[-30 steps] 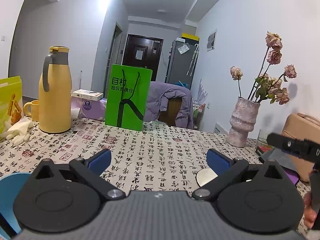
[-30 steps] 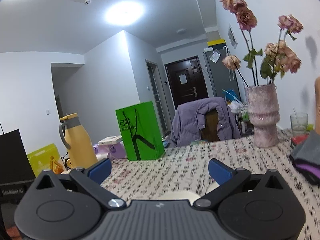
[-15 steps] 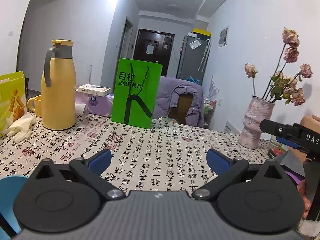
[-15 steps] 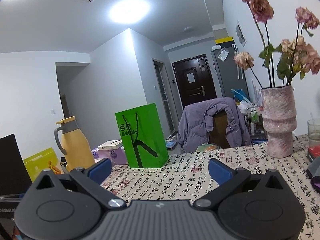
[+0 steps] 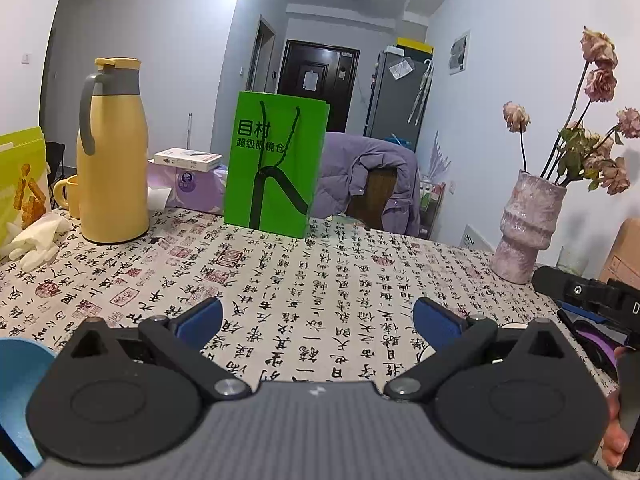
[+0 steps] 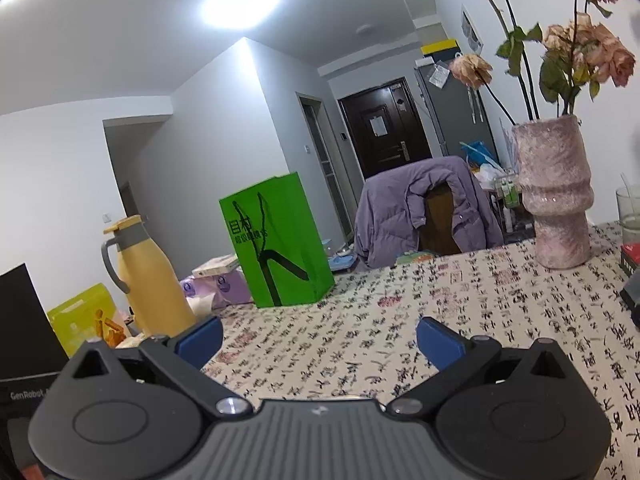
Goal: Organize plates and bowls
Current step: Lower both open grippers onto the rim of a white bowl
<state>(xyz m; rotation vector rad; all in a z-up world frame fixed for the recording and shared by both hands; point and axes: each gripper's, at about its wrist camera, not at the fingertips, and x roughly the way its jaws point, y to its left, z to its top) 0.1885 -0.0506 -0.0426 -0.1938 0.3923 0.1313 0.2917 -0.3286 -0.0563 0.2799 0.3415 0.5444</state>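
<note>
The left gripper (image 5: pixel 318 322) hangs just above the surface (image 5: pixel 304 280) with its 2 blue-padded fingers spread wide and nothing between them; a blue bowl (image 5: pixel 18 384) sits at its lower left, and a white dish (image 5: pixel 426 354) peeks out behind its right finger. The right gripper (image 6: pixel 320 340) is likewise spread wide and empty, tilted up over the patterned cloth. Far ahead of both stand a green bag (image 5: pixel 276 168), a yellow jug (image 5: pixel 112 152) and a pink vase (image 5: pixel 528 224).
</note>
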